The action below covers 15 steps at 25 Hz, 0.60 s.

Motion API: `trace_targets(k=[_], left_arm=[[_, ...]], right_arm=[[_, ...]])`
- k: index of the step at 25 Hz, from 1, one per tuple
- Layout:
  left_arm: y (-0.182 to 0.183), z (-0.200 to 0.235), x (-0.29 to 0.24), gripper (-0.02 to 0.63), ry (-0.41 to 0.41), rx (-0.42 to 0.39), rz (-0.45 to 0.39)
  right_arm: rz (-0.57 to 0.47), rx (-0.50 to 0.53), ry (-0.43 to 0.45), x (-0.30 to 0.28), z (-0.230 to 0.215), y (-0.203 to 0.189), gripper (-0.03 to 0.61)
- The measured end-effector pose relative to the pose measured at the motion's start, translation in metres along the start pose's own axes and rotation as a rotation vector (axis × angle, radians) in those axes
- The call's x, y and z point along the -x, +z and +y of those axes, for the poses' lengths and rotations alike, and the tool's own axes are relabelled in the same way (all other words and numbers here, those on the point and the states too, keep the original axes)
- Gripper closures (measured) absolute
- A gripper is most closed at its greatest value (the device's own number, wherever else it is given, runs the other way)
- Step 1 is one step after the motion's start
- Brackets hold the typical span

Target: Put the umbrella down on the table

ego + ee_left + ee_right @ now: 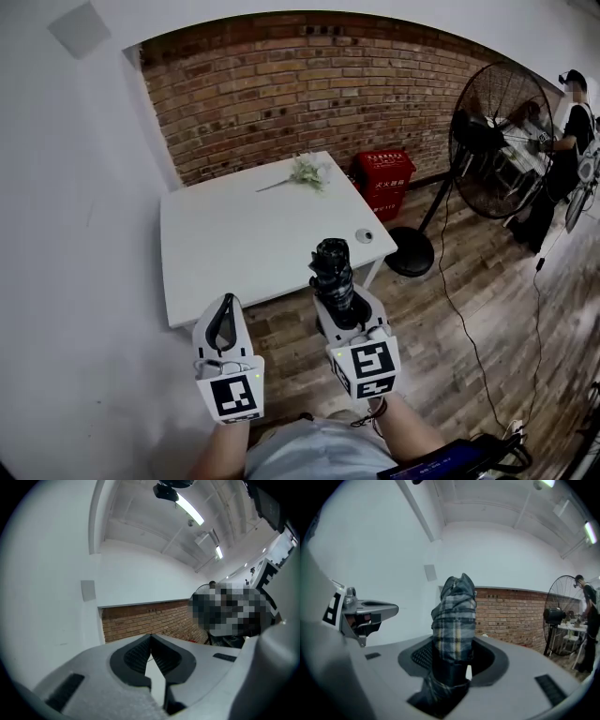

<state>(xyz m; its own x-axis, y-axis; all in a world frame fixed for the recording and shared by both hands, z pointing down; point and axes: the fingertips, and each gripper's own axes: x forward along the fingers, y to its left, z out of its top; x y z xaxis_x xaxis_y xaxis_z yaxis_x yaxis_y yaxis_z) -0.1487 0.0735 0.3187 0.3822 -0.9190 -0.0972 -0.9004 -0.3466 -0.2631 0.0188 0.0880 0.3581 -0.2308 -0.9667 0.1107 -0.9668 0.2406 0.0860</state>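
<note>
We hold the folded plaid umbrella (332,265) upright in our right gripper (345,305), whose jaws clamp its lower part. It stands at the lower centre of the head view, raised in front of the near edge of the white tabletop (234,244) and not resting on it. Our left gripper (225,309), at lower left, has its jaws closed together with nothing between them. A pale flower sprig (306,172) lies near the tabletop's far edge.
</note>
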Motion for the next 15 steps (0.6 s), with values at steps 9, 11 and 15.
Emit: trace_targets(k=[9, 11, 15], left_arm=[[-0.025, -0.019, -0.038, 0.607, -0.037, 0.023, 0.055], [-0.033, -0.022, -0.05, 0.607, -0.038, 0.022, 0.07], [-0.046, -0.026, -0.082, 0.607, -0.035, -0.015, 0.072]], right_arm=[[0.022, -0.021, -0.012, -0.024, -0.024, -0.015, 0.39], [0.028, -0.025, -0.009, -0.035, -0.033, -0.021, 0.39], [0.035, -0.031, -0.002, -0.066, -0.056, -0.03, 0.39]])
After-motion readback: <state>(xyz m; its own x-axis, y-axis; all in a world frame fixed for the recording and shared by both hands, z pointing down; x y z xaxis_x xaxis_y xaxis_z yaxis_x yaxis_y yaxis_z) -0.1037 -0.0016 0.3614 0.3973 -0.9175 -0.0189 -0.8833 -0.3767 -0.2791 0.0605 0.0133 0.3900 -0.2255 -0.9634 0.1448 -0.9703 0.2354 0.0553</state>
